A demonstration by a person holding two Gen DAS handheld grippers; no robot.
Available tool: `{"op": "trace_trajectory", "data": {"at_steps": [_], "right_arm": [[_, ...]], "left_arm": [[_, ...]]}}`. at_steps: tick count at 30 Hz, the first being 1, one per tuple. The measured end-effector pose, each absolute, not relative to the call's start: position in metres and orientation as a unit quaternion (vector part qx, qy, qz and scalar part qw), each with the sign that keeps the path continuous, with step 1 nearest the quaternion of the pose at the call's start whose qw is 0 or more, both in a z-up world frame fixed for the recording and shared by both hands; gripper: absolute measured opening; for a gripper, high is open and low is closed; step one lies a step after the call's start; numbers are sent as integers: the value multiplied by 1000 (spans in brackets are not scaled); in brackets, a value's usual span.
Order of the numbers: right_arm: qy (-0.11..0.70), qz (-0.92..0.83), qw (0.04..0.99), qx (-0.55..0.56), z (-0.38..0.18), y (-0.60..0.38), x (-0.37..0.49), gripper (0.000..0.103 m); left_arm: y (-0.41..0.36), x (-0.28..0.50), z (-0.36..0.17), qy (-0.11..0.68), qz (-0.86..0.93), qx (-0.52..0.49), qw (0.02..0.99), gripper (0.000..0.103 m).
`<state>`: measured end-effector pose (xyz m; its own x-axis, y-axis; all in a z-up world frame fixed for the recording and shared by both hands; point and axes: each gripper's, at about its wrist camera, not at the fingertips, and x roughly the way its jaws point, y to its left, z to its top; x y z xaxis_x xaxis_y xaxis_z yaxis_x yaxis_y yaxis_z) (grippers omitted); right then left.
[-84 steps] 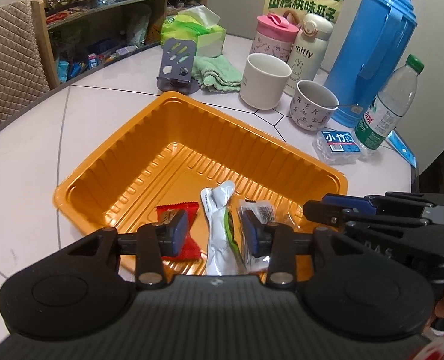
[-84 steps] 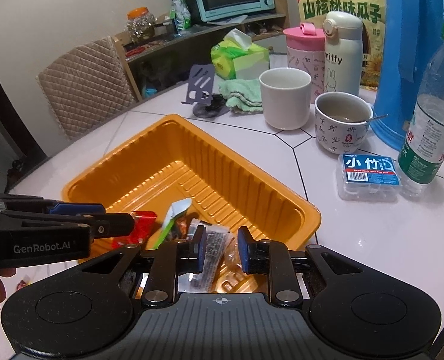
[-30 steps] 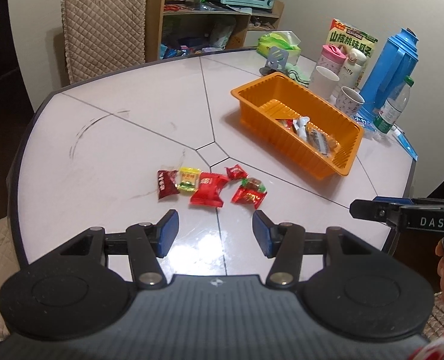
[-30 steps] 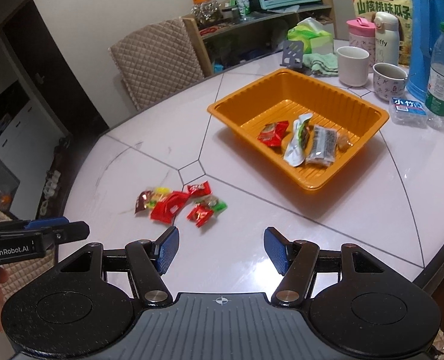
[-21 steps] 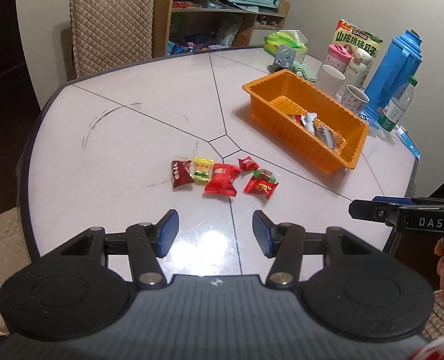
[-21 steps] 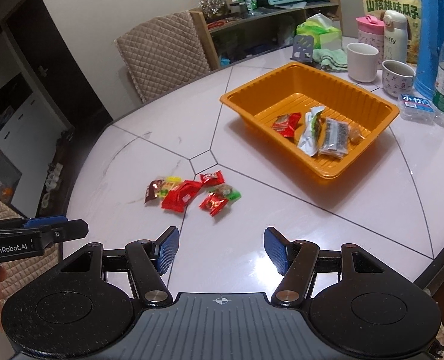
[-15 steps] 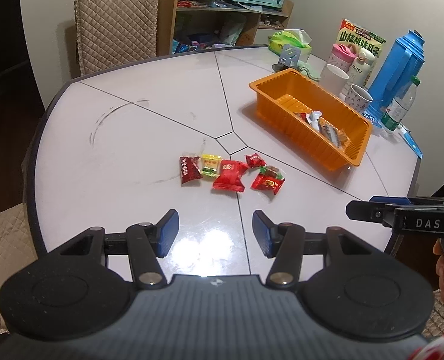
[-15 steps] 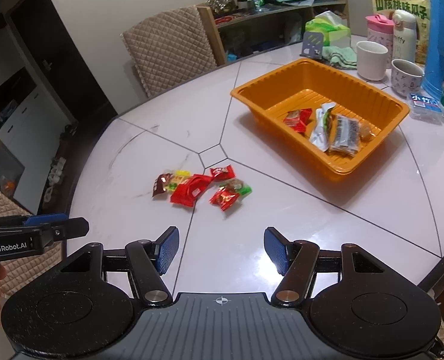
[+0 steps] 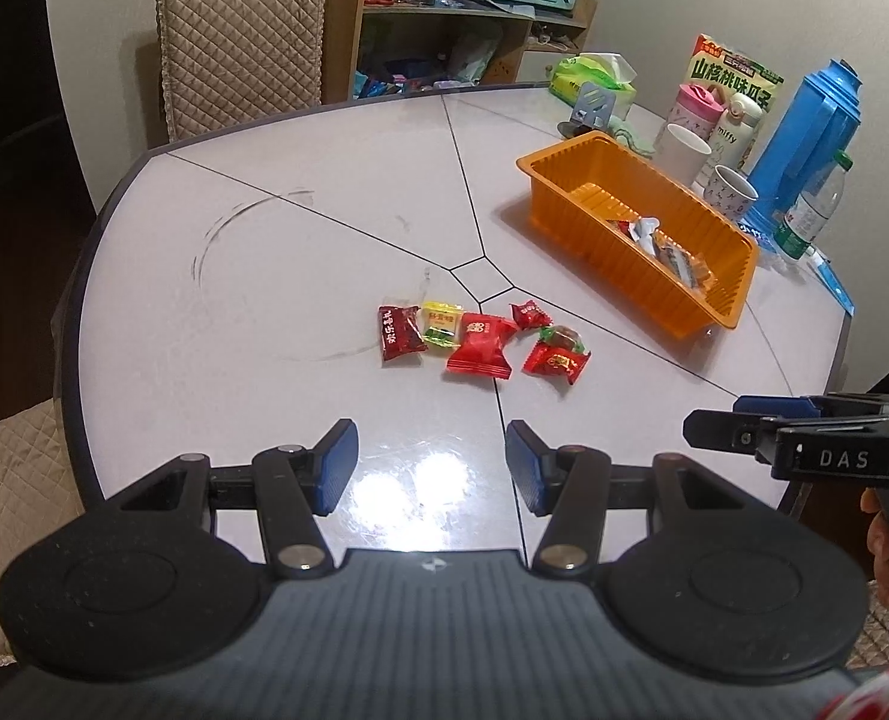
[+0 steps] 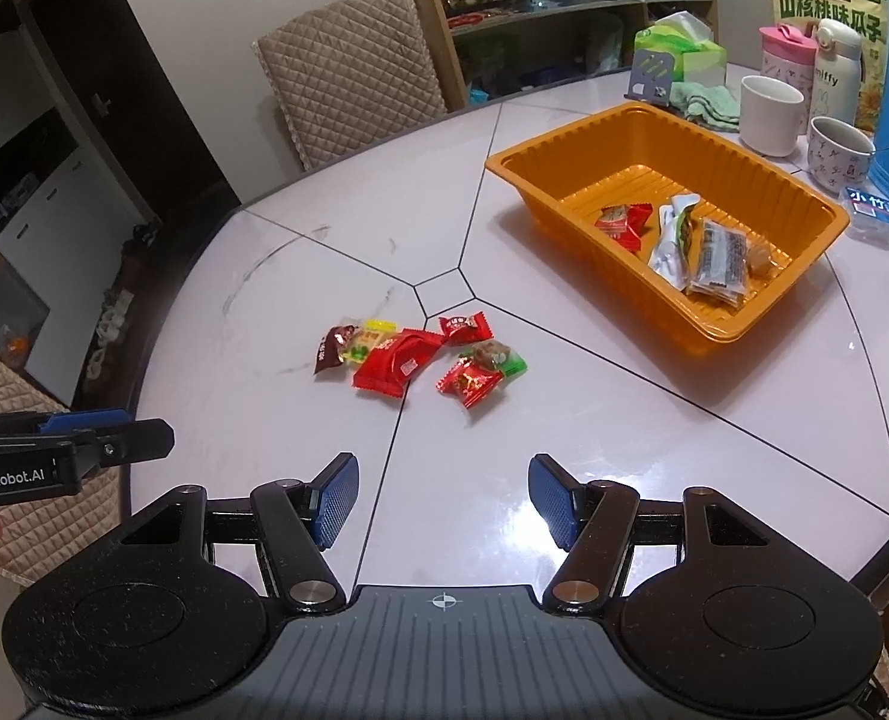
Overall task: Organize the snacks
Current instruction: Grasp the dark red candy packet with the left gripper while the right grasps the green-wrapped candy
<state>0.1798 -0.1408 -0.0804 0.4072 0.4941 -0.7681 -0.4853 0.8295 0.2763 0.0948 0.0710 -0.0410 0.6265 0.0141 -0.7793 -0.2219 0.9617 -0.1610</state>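
Our left tongs (image 9: 431,467) and right tongs (image 10: 443,500) match — black matte bodies, blue ribbed pads (image 10: 337,497), silver pivot screws. White lettering reads "GenRobot.AI" and "DAS" — bare fingers grip each handle.

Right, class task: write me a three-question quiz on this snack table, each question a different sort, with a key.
1. True or false: the orange tray already holds snacks.
2. Multiple choice: the left claw is A) open, B) shut on a candy.
3. Fill in: the loose snack pile lies on the ____.

Key: 1 true; 2 A; 3 table.
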Motion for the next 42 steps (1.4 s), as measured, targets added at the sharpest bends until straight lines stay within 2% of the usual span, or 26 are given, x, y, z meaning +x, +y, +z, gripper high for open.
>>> {"op": "trace_trajectory", "data": {"at_steps": [22, 25, 29, 42], "right_arm": [[426, 312, 848, -43, -122, -128, 241, 62], [423, 328, 843, -53, -129, -122, 253, 52], [424, 341, 837, -65, -139, -114, 270, 45], [440, 375, 810, -97, -173, -95, 309, 36]], "left_arm": [[91, 133, -69, 438, 93, -119, 886, 51], [94, 140, -73, 442, 97, -123, 883, 51], [98, 149, -80, 448, 102, -125, 879, 51], [109, 174, -98, 466, 105, -134, 868, 50]]}}
